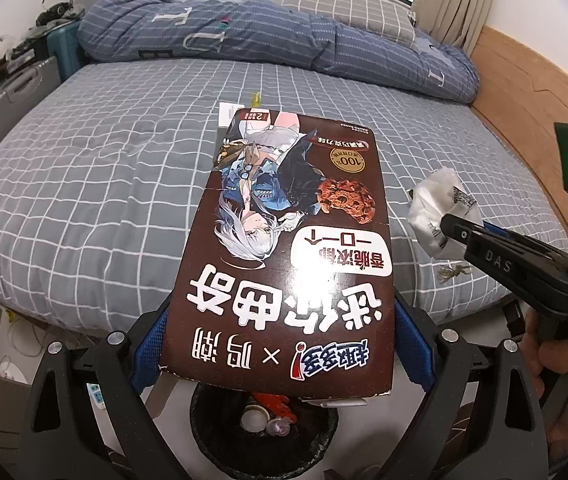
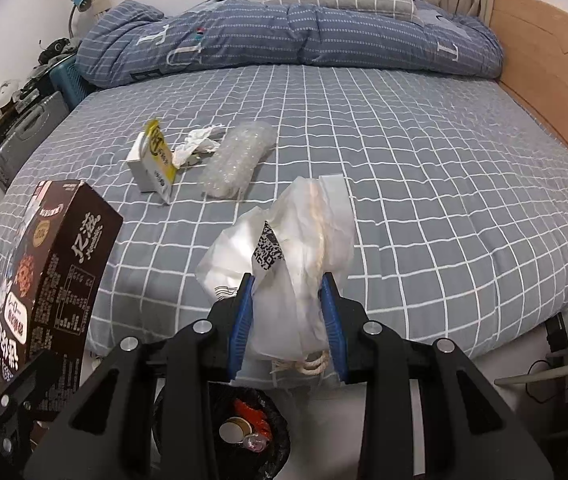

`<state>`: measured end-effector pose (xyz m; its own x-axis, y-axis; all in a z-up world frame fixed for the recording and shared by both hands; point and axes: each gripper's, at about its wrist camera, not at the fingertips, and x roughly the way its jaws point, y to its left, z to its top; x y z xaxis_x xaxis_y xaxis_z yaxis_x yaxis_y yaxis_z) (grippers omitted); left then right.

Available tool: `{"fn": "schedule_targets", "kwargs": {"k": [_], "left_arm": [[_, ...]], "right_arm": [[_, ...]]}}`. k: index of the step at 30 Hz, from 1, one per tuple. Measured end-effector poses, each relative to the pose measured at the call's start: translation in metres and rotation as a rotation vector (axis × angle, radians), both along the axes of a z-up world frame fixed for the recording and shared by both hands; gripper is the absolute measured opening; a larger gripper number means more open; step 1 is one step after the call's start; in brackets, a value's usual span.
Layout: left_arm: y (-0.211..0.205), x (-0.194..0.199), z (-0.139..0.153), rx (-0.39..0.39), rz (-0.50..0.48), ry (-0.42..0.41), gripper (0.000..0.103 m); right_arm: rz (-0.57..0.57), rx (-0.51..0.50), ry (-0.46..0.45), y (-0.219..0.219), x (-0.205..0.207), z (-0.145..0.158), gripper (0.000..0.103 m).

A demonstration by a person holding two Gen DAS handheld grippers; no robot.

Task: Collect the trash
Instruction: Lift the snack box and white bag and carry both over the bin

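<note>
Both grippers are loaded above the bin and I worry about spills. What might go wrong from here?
The brown cookie box looks about as wide as the black trash bin below, so it may catch on the rim. The white plastic bag in the right gripper is floppy; its cord could snag on the fingers at release.

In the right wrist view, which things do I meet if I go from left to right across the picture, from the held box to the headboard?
Brown cookie box → small white and yellow carton → crumpled tissue → bubble wrap → white plastic bag in the right gripper → wooden headboard.
</note>
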<state>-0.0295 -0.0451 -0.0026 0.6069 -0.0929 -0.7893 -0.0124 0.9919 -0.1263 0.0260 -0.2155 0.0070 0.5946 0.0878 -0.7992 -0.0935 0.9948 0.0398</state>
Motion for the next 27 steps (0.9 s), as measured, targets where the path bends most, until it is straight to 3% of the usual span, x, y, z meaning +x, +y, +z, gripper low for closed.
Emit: {"fn": "schedule_targets", "kwargs": {"k": [8, 27], "left_arm": [[0.006, -0.027, 0.006, 0.014, 0.025, -0.014, 0.090], [0.028, -0.079, -0.017, -0.020, 0.041, -0.003, 0.090]], "right_arm": [[0.004, 0.047, -0.045, -0.003, -0.041, 0.012, 0.032], [0.085, 0.018, -0.081, 0.028, -0.118, -0.009, 0.032]]}}
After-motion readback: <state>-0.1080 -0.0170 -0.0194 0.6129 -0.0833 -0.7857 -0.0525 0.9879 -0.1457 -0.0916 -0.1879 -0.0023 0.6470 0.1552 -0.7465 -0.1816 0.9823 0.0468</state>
